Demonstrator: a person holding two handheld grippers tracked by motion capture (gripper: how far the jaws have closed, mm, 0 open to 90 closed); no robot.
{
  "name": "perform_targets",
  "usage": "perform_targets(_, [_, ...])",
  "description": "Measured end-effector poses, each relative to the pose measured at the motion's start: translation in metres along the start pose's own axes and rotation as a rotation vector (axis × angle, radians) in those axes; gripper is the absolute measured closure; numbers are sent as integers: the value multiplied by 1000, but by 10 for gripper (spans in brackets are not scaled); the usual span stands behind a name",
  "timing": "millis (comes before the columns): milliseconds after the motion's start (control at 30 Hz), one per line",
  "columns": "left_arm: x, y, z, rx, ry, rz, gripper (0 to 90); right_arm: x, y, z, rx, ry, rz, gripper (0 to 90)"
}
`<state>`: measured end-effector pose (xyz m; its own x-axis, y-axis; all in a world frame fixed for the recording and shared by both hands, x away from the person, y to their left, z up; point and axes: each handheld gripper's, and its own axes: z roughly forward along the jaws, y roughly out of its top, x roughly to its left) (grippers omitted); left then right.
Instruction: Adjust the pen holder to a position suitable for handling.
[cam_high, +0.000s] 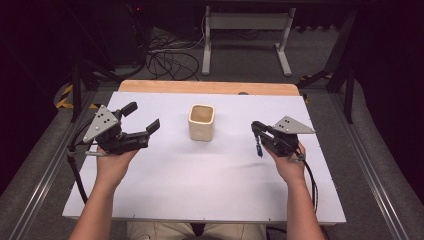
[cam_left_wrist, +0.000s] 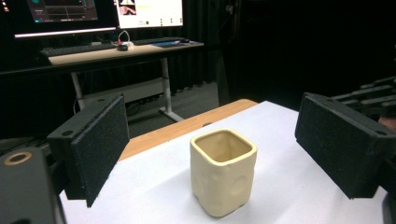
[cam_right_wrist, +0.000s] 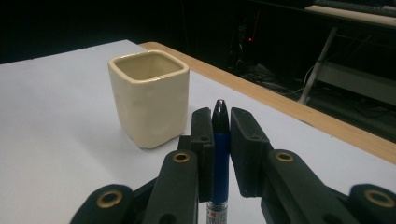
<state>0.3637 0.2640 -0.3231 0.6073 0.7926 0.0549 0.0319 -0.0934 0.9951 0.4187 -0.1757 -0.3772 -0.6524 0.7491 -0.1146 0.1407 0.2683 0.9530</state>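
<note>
Pen (cam_right_wrist: 220, 154), blue barrel, dark tip, upright between right gripper (cam_right_wrist: 220, 122) pads.

Both grippers are built in black, w/ a grey three-cornered plate dotted w/ holes atop each: left gripper (cam_high: 141, 117) at 9 o'clock, right gripper (cam_high: 256, 128) at 3. Rough black foam pads (cam_left_wrist: 105, 144) are fitted; brass-ringed screw holes are seen. Black cables are trailed toward 6. Forearms are left bare; beige trousers are worn.
</note>
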Motion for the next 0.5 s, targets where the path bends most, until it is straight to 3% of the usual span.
perform_targets(233, [-4,-7,9,-6,2,28,107,-3,3,-11,-42,-35,-4,806])
perform_targets(500, [0,-16,7,-26,23,-17,114,0,5,-15,-90,-47,-26,806])
